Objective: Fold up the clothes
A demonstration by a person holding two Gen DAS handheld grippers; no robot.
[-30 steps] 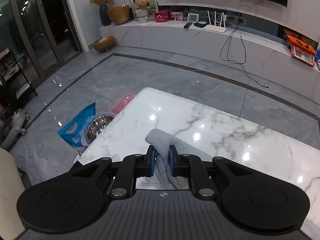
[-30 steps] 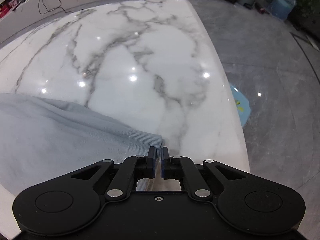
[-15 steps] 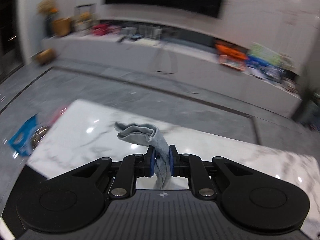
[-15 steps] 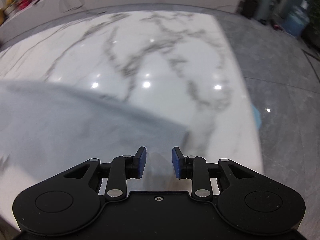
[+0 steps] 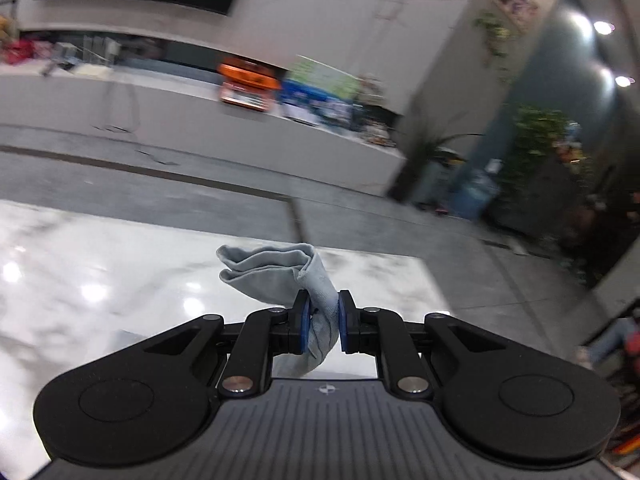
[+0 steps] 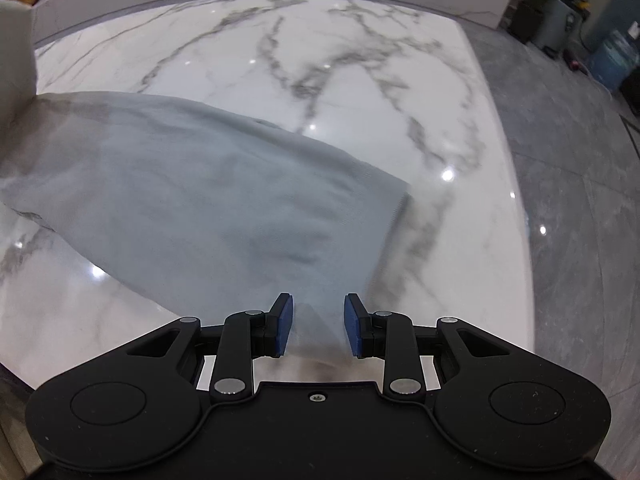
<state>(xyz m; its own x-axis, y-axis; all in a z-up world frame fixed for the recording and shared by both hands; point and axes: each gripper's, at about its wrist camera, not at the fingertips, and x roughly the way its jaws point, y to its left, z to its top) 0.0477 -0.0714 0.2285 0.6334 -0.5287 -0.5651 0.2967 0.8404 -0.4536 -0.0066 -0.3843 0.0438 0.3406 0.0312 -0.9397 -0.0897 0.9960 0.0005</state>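
A light grey-blue garment lies spread on the white marble table, blurred with motion, its hem near the table's right side. My right gripper hovers over the garment's near edge, open, with nothing pinched between its blue pads. In the left wrist view my left gripper is shut on a bunched fold of the same grey garment, lifted above the table; the cloth's free end curls up to the left of the fingers.
A white chair back stands at the table's left edge. Beyond the table's far edge is grey tiled floor, a long white counter with boxes, and potted plants at right. A blue water bottle stands on the floor.
My right gripper opened and let go of the garment's cuff, which now lies flat. My left gripper swung to the right, still holding its fold lifted.
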